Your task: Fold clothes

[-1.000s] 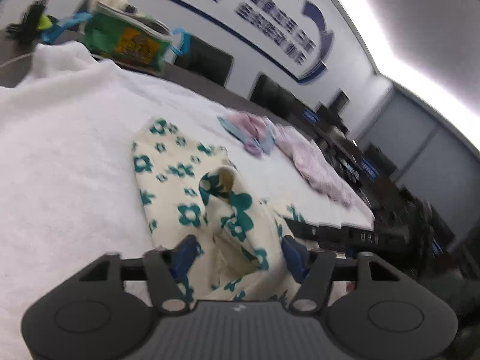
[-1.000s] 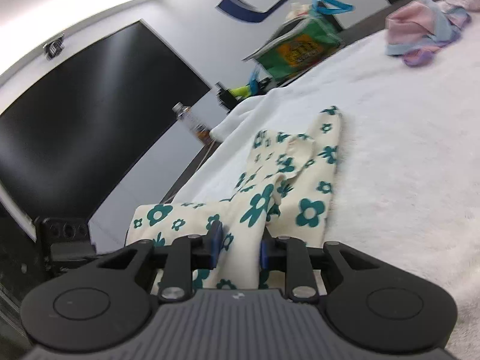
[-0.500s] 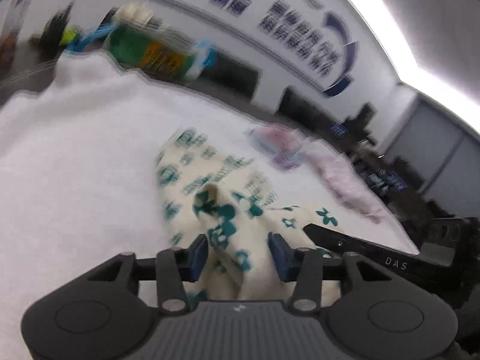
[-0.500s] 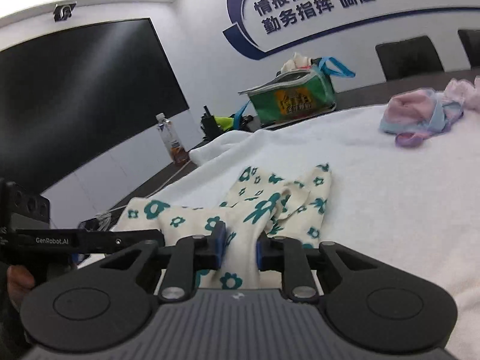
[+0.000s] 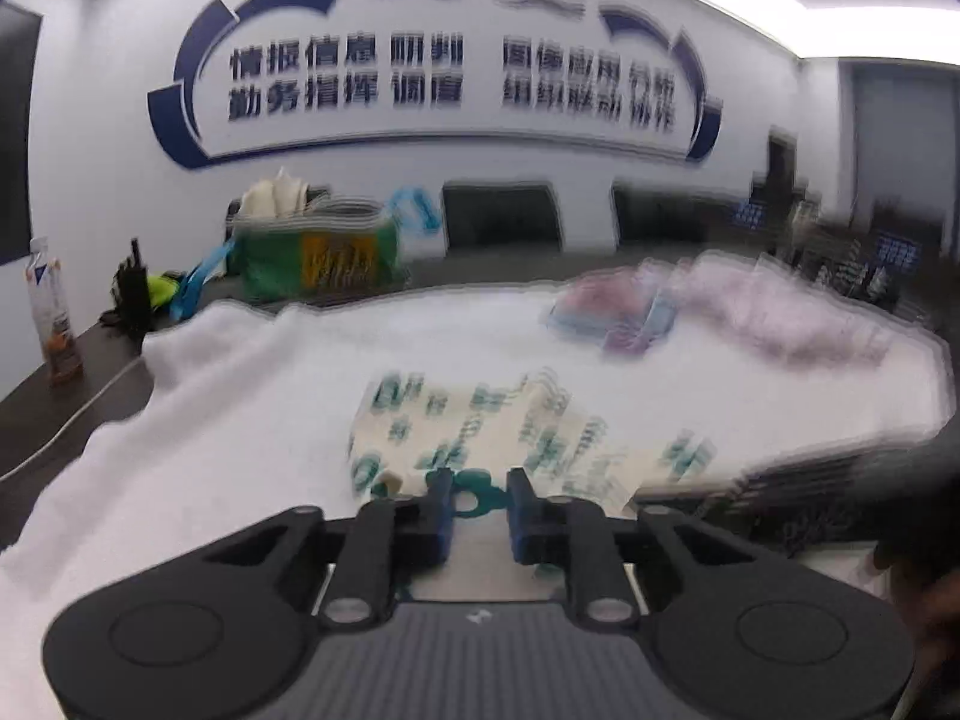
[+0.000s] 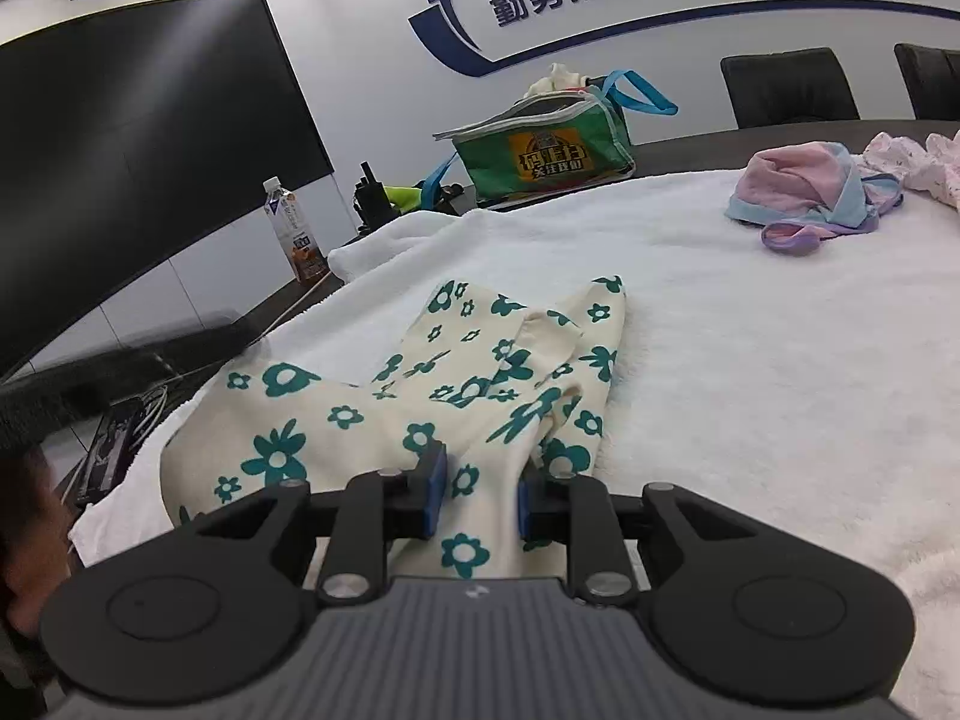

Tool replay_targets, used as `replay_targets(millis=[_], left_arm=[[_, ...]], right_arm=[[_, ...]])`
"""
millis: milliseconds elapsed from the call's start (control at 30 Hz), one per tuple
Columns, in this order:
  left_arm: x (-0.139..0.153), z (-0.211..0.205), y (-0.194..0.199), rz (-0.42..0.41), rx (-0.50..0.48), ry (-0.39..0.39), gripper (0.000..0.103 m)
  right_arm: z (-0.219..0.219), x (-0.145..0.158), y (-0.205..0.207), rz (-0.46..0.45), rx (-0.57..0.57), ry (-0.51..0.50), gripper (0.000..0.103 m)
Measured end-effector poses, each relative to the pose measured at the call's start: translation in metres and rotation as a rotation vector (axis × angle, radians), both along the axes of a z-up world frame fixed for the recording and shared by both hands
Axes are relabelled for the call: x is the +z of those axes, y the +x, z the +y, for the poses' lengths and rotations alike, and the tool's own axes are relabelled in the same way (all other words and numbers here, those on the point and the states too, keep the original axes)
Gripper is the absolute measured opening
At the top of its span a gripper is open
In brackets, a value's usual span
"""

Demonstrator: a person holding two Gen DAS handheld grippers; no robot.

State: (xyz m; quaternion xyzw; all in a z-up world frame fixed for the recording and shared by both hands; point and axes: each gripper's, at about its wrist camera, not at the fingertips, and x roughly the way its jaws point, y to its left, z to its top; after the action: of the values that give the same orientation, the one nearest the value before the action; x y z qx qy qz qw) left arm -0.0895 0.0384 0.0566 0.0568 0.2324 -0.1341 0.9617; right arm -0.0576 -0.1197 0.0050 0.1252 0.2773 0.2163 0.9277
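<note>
A cream garment with teal flowers [image 6: 480, 384] lies on the white fleece blanket [image 6: 750, 360]; it also shows, blurred, in the left wrist view [image 5: 510, 438]. My right gripper [image 6: 477, 495] is shut on the garment's near edge, with cloth bunched between the blue pads. My left gripper [image 5: 478, 510] has its jaws close together around a strip of the same garment at its near edge. The left view is smeared by motion.
A folded pink and blue garment [image 6: 804, 192] and a pale pink one [image 6: 912, 162] lie at the far right of the blanket. A green bag [image 6: 552, 150], a bottle [image 6: 294, 228] and dark chairs [image 6: 786, 84] stand behind. A phone [image 6: 108, 450] lies at the left.
Both grippers have swung to level out and face the back wall. The left jaws have narrowed onto the garment. The garment now lies more spread out on the blanket.
</note>
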Motion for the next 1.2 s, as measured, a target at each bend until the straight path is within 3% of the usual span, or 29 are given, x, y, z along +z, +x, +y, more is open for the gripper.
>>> replay_targets(millis=[33,67,133,200,267,300,400,533,600,733,867,933,1033,1100,1200], left_arm=[[-0.008,0.000,0.003,0.019,0.012,0.018,0.017],[-0.012,0.002,0.005,0.040,0.015,0.008,0.016],[-0.015,0.007,0.003,0.053,0.009,-0.028,0.015],[-0.016,0.008,0.003,0.056,0.006,-0.036,0.014],[-0.018,0.012,0.007,0.074,0.004,-0.054,0.014],[-0.019,0.014,0.008,0.086,0.006,-0.071,0.014],[-0.020,0.023,0.014,0.119,0.016,-0.135,0.016],[-0.019,0.037,0.015,0.137,0.020,-0.193,0.020],[-0.012,0.042,0.009,0.116,0.020,-0.196,0.021],[0.011,0.028,-0.021,-0.054,-0.061,-0.129,0.028],[-0.001,0.012,-0.011,-0.005,-0.076,-0.068,0.029],[-0.009,0.015,-0.003,0.032,-0.067,-0.101,0.029],[-0.013,0.019,0.001,0.061,-0.060,-0.129,0.031],[-0.015,0.021,0.003,0.071,-0.057,-0.135,0.041],[-0.017,0.024,0.005,0.088,-0.052,-0.145,0.041]], right_arm=[[-0.001,0.001,-0.002,-0.005,-0.009,-0.002,0.023],[-0.003,0.003,-0.004,-0.015,-0.023,-0.005,0.031],[-0.005,0.013,-0.013,-0.076,-0.054,-0.040,0.036],[-0.004,0.026,-0.024,-0.156,-0.070,-0.083,0.035],[0.004,0.040,-0.036,-0.239,-0.009,-0.096,0.023],[0.010,0.045,-0.039,-0.262,0.022,-0.103,0.023],[0.030,0.041,-0.032,-0.208,0.084,-0.131,0.020],[0.038,0.004,-0.005,-0.046,0.063,-0.166,0.020],[0.038,0.001,-0.008,-0.047,0.051,-0.166,0.020],[0.035,0.001,-0.013,-0.046,0.033,-0.158,0.020],[0.025,0.023,-0.015,-0.103,0.035,-0.104,0.021],[0.027,0.030,-0.009,-0.146,0.036,-0.124,0.021],[0.034,0.020,0.011,-0.111,0.050,-0.154,0.021],[0.036,0.007,0.021,-0.070,0.054,-0.162,0.021],[0.029,0.000,0.020,-0.055,0.041,-0.140,0.020]])
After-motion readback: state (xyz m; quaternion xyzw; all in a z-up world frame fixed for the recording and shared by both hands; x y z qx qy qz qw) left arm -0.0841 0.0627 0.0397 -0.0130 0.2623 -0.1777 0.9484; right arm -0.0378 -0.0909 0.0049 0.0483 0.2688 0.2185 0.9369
